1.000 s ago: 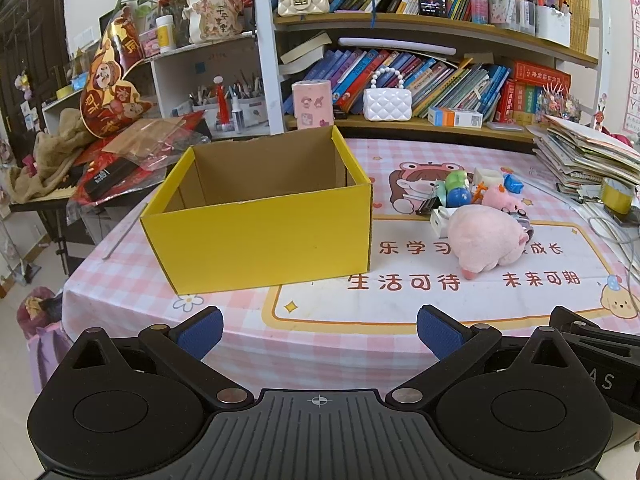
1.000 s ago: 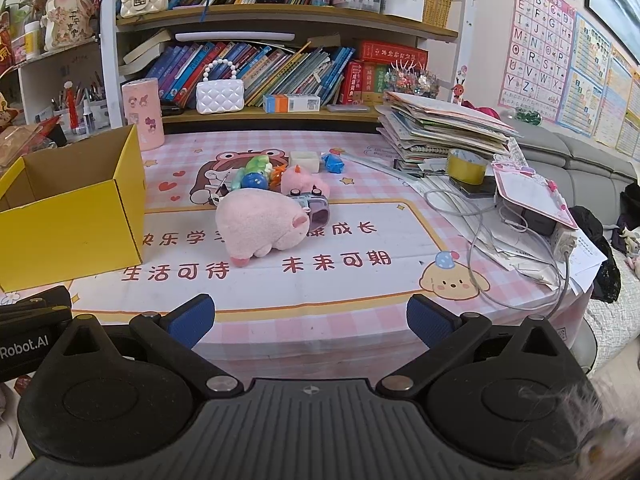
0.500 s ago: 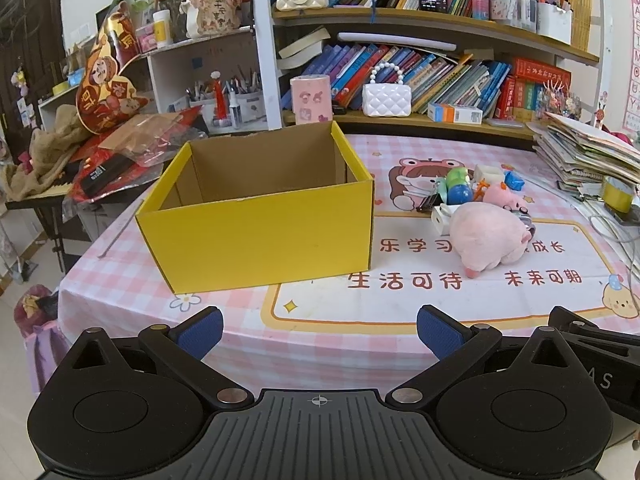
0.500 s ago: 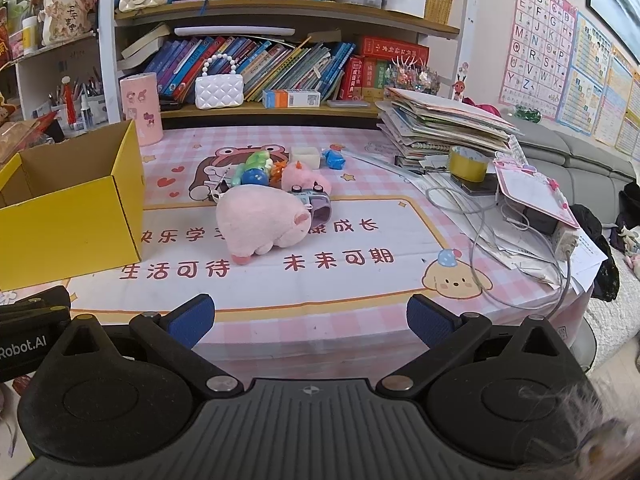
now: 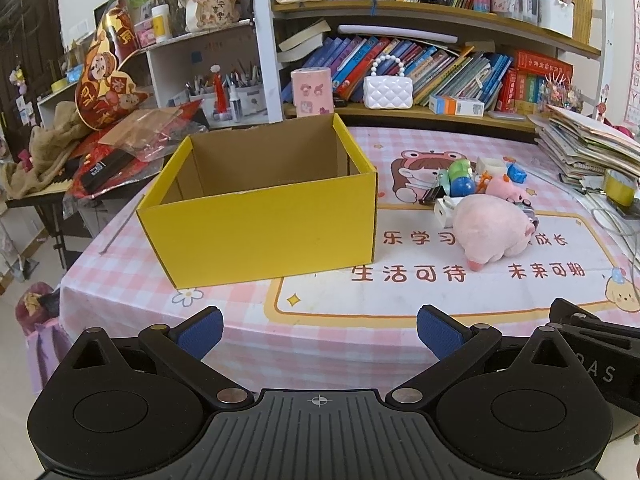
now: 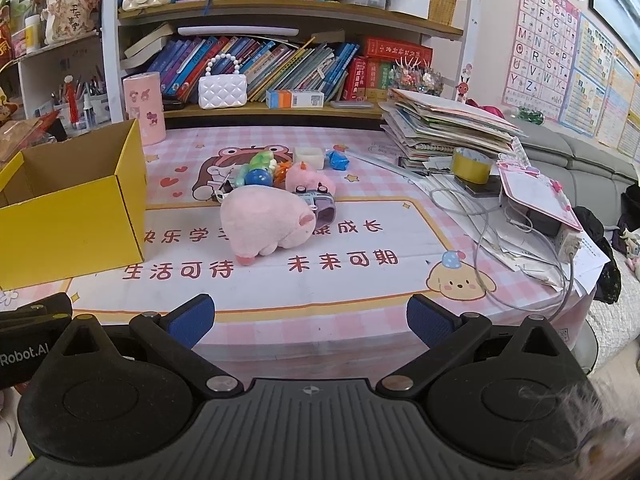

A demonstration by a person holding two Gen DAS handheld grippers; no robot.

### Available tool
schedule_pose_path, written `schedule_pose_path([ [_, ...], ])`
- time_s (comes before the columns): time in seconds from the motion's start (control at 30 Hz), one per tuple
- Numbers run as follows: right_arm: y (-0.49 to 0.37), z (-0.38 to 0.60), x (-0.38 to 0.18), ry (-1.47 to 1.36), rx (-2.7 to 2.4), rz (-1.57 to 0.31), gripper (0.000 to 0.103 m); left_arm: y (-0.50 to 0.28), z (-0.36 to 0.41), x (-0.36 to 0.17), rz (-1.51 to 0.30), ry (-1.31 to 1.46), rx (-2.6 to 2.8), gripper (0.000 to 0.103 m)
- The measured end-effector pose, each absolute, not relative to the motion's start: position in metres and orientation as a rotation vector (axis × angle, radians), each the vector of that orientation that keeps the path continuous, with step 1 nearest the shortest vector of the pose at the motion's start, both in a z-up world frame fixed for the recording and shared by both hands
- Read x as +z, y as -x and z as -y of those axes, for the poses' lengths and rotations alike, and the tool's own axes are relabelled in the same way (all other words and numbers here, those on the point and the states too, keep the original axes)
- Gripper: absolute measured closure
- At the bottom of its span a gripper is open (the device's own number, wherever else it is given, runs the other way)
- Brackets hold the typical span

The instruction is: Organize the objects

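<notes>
An open, empty yellow cardboard box (image 5: 264,220) stands on the pink checked table; it also shows in the right wrist view (image 6: 68,220). To its right lies a pink plush pig (image 5: 490,232) (image 6: 266,224). Behind the pig is a pile of small toys (image 5: 472,184) (image 6: 280,178), among them a blue ball and a smaller pink figure. My left gripper (image 5: 318,334) is open and empty over the table's front edge, in front of the box. My right gripper (image 6: 310,320) is open and empty, in front of the pig.
A stack of books and papers (image 6: 444,128), a yellow tape roll (image 6: 472,164), a pink board and cables (image 6: 520,216) crowd the table's right side. A pink canister (image 6: 144,108) and white purse (image 6: 222,90) stand at the back before bookshelves. Clutter lies left of the box (image 5: 104,160).
Both grippers have moved a little forward and up toward the table. The box and toys sit slightly closer in view. Jaws have stayed open.
</notes>
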State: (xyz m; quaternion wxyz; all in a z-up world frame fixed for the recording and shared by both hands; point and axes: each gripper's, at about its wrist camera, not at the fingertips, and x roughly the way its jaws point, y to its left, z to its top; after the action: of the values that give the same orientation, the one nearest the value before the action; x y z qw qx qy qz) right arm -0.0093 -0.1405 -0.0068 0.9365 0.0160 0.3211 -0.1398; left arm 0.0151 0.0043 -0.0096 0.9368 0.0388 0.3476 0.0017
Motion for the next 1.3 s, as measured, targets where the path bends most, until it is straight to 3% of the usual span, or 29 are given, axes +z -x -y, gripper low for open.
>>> schedule_pose_path([
  [1.3,-0.048,0.201,-0.016,-0.092,-0.259,-0.708,0.0,-0.072,0.042,-0.018,-0.772,-0.039,-0.045,0.0],
])
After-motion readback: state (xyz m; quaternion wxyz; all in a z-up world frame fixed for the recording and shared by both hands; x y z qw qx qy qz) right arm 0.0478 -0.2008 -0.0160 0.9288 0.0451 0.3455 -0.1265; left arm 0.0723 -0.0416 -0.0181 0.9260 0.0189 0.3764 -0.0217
